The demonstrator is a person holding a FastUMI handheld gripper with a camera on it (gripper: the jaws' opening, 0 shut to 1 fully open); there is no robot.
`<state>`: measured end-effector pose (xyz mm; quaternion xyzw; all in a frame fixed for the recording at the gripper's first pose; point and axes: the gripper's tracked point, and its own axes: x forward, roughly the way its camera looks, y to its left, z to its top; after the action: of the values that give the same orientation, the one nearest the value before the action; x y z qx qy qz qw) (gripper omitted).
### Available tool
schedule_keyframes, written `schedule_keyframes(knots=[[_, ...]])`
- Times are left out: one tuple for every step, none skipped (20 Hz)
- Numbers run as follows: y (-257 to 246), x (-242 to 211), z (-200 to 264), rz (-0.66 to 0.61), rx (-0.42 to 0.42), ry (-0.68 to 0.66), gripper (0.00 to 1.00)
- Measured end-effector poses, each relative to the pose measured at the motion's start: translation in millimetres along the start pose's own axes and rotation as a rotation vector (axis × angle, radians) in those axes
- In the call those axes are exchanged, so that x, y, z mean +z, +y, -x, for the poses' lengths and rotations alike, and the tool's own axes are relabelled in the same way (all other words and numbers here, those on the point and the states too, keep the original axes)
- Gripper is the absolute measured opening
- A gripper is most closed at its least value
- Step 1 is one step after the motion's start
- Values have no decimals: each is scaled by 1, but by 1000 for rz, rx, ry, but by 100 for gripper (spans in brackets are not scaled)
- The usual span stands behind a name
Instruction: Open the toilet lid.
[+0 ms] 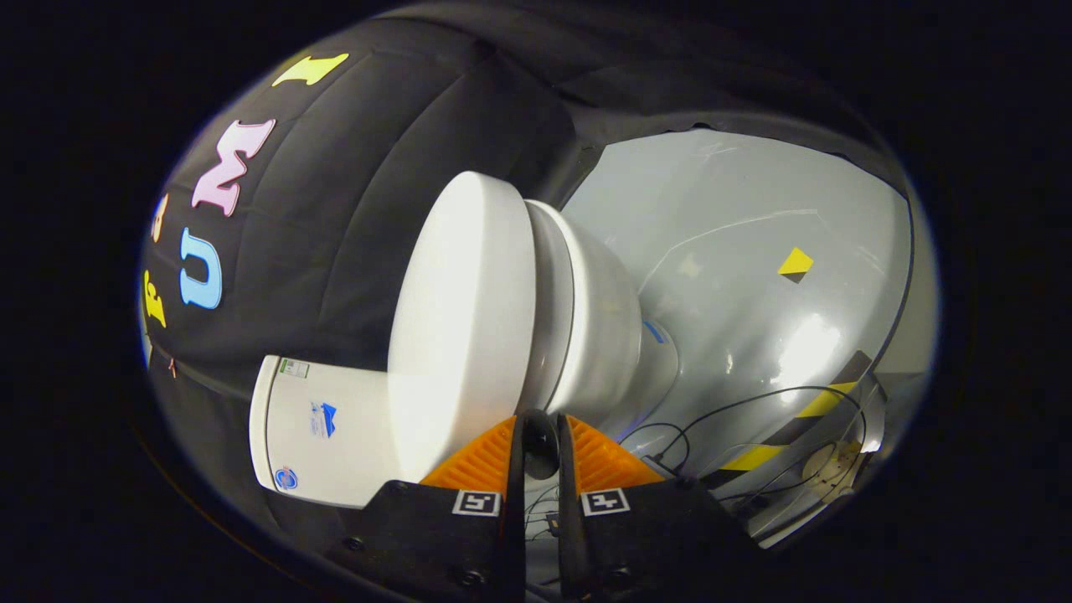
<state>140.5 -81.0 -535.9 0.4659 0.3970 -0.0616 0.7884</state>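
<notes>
**Toilet lid down on bowl, gripper tips at its front edge**

Toilet lid (pixel 465 327) lies closed on the toilet bowl (pixel 599 327), whole toilet seen rotated sideways because the view is rolled. Lid is white, smooth, rounded. Its front edge sits just ahead of the gripper (pixel 540 423) fingertips, around the seam between lid and bowl. Fingers almost together, narrow gap, nothing visibly clamped between them; contact with the lid edge cannot be told. Tank (pixel 314 431) is behind the lid, white with small stickers, against the black cloth wall (pixel 335 209). Grey glossy floor (pixel 754 276) beyond the bowl, with a yellow-black marker (pixel 795 264), striped tape (pixel 787 431), and thin black cables (pixel 720 419) near the base.
</notes>
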Motion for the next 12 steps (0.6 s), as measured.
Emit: schedule_keyframes(knots=[[1,-2,-1,7,-3,2,21],[3,-1,-1,16,-6,-2,21],[5,-2,0,29,-9,-1,21],[7,0,2,47,-9,-6,20],[11,1,4,75,-9,-11,21],[13,1,5,118,-31,-16,19],[15,0,6,163,-50,-22,17],[17,2,9,198,-61,-32,18],[22,5,13,224,-65,-44,18],[24,5,16,231,-77,-73,18],[31,13,17,239,-81,-78,12],[38,12,21,268,-86,-91,5]])
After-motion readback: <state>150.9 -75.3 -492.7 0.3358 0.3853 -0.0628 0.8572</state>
